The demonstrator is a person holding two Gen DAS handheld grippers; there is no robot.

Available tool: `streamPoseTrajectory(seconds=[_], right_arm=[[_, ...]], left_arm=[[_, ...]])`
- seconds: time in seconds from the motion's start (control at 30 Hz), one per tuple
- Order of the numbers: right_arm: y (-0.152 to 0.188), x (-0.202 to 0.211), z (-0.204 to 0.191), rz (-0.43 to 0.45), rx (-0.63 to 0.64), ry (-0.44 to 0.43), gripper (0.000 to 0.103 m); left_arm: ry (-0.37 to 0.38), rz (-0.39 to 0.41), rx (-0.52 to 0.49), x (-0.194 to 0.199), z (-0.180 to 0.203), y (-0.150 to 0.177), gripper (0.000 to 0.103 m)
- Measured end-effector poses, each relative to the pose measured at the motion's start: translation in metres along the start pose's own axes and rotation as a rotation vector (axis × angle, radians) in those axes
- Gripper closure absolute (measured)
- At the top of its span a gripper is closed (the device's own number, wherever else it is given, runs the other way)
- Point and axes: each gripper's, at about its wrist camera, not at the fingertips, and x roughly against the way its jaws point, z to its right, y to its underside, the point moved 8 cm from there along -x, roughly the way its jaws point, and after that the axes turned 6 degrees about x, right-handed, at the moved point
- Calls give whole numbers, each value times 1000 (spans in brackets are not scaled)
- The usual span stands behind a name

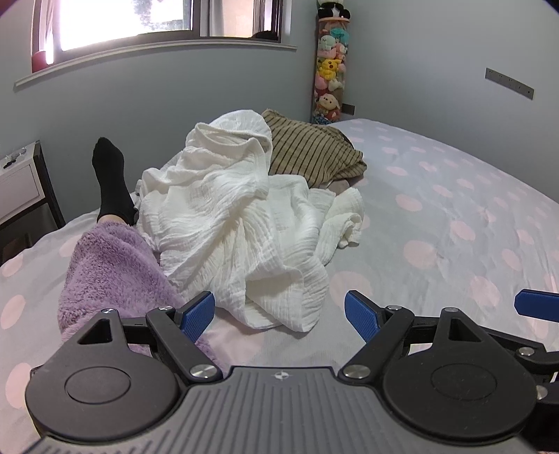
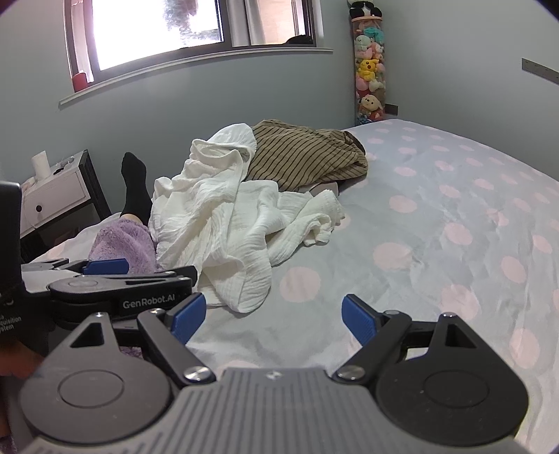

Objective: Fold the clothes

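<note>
Clothes [image 1: 241, 216] heaped beside purple-clad leg [image 1: 115, 276]; both tongs [image 1: 279, 314] [image 2: 270, 314] released, empty.

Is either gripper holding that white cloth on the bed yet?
No. In the left wrist view the left gripper is open short of the white cloth, and the right gripper is open over bare bedsheet.

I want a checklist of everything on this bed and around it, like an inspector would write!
Surface: bed sheet, grey with pink dots, mostly bare on the right.
Job's things: white garment crumpled in a heap; striped garment bunched behind it, touching.
Clutter: a person's leg in a purple fuzzy sleeve and black sock beside the heap.
Grippers: left gripper open, empty; right gripper open, empty.
Cables: nothing seen.
Surroundings: window, nightstand, tube of plush toys.
</note>
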Motion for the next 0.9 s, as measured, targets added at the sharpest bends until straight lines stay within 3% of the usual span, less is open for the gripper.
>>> streamPoseTrajectory(seconds=[0.13, 0.37, 0.57, 0.7, 0.9], right_arm=[[-1, -13, 2, -12, 25, 8, 17], [-10, -41, 21, -10, -60, -29, 16], [-19, -77, 21, -25, 50, -14, 16], [-26, -105, 25, -47, 25, -48, 16], [-40, -153, 24, -72, 81, -85, 16]], left_arm=[[-25, 26, -23, -6, 3, -3, 21], [-4, -5, -4, -27, 2, -9, 22], [-48, -55, 33, -55, -8, -13, 23], [-89, -59, 65, -73, -16, -25, 23], [-89, -38, 98, -115, -27, -54, 23]])
